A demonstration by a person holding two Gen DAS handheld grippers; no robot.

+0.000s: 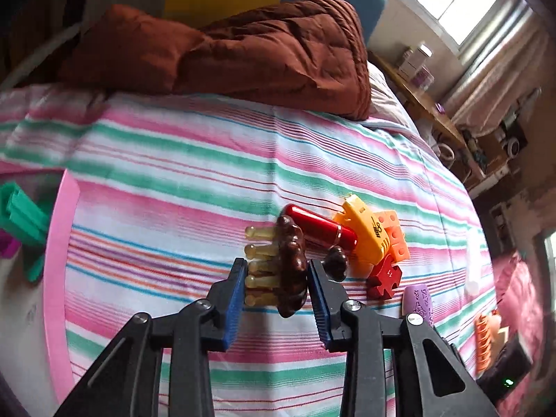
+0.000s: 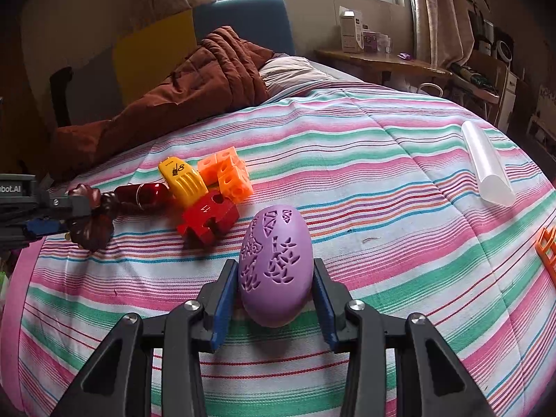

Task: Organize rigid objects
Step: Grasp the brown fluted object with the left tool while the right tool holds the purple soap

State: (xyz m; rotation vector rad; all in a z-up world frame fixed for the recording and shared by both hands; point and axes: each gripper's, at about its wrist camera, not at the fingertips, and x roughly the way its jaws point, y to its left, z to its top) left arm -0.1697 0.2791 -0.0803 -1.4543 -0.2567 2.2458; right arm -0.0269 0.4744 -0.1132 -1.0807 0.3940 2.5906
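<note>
My left gripper (image 1: 277,271) is shut on a dark brown hair claw clip (image 1: 290,267) with amber teeth, held just above the striped bed; it also shows in the right wrist view (image 2: 88,222). My right gripper (image 2: 276,274) is shut on a purple carved egg-shaped case (image 2: 274,264), also visible in the left wrist view (image 1: 418,300). A pile lies on the bed: a red cylinder (image 1: 318,229), a yellow plastic piece (image 2: 182,177), orange cubes (image 2: 227,172) and a red puzzle-shaped block (image 2: 208,219).
A brown quilt (image 2: 194,83) lies at the head of the bed. A clear rolled sheet (image 2: 486,163) lies at the right, an orange rack (image 2: 547,253) at the right edge. A pink-rimmed bin (image 1: 62,243) with green pieces (image 1: 22,219) is at the left.
</note>
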